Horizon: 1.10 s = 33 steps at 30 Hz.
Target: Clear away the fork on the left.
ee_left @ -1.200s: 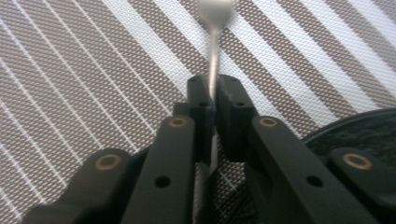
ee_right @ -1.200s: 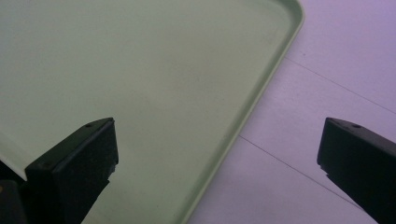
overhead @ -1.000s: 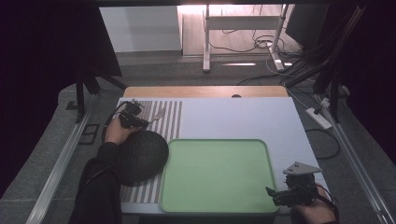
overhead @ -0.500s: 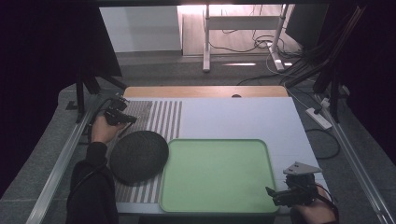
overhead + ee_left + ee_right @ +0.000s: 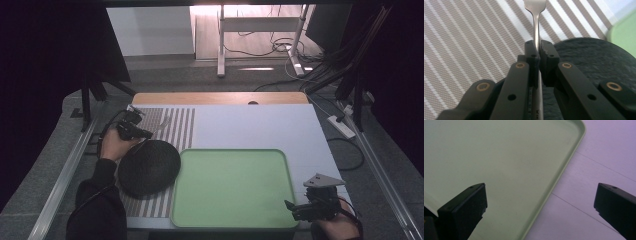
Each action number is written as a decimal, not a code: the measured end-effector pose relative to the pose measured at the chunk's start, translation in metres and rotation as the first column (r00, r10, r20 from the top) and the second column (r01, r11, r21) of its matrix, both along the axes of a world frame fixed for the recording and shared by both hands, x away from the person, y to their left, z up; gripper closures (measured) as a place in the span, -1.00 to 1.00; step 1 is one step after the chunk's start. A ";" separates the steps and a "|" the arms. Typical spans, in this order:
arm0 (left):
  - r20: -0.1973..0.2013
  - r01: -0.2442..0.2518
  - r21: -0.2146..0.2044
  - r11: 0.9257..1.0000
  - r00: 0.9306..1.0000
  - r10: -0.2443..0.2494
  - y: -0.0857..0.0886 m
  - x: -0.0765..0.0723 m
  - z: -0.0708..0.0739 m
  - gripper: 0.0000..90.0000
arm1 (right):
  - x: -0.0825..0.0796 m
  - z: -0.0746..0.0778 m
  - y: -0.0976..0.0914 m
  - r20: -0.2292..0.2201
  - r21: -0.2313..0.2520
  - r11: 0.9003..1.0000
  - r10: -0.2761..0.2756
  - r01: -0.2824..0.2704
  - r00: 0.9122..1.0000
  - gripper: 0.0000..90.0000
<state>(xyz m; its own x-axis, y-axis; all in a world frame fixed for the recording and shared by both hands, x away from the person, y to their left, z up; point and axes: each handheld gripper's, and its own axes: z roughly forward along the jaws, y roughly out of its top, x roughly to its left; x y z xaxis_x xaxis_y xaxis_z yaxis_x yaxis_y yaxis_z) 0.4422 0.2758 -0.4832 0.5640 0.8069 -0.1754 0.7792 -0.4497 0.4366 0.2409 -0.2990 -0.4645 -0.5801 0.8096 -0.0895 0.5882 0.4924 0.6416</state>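
Nearest us, at the table's front right corner, we hold the right gripper (image 5: 295, 209) with its two black jaws spread wide and nothing between them. It hangs over the front right rim of the shallow, pale green plastic tray with rounded corners (image 5: 280, 155). In the right gripper view the tray rim (image 5: 564, 167) runs between the jaws, beside the bare white tabletop (image 5: 604, 150). We judge this hand is parked, ready to steady or receive.

Further in, on the left, the round, dark, finely textured plate (image 5: 148, 167) lies on the grey-and-white striped woven placemat (image 5: 180, 127), its edge just beside the tray's left rim.

Beyond the plate, the left gripper (image 5: 136, 132) is clamped on the handle of a slim stainless-steel fork (image 5: 537, 37). The left gripper view shows the pads pinching the handle mid-length, tines pointing away over the stripes, the plate's rim (image 5: 589, 57) just to one side. We judge the mid-handle grip keeps the fork level for carrying; it appears lifted off the mat, though we cannot confirm clearance.
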 end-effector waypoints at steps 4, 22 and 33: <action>-0.008 0.013 -0.008 1.000 1.000 -0.013 -0.010 -0.007 -0.001 0.87 | 0.000 0.000 0.000 0.001 0.001 1.000 0.002 -0.002 1.000 -1.00; -0.022 0.073 -0.012 0.997 0.997 -0.073 -0.050 -0.055 0.001 0.87 | 0.000 0.001 0.000 0.002 -0.002 1.000 0.005 -0.005 1.000 -1.00; -0.048 0.105 -0.042 0.994 0.993 -0.107 -0.077 -0.074 -0.001 0.87 | 0.000 0.000 0.001 0.003 0.000 1.000 0.009 -0.009 1.000 -1.00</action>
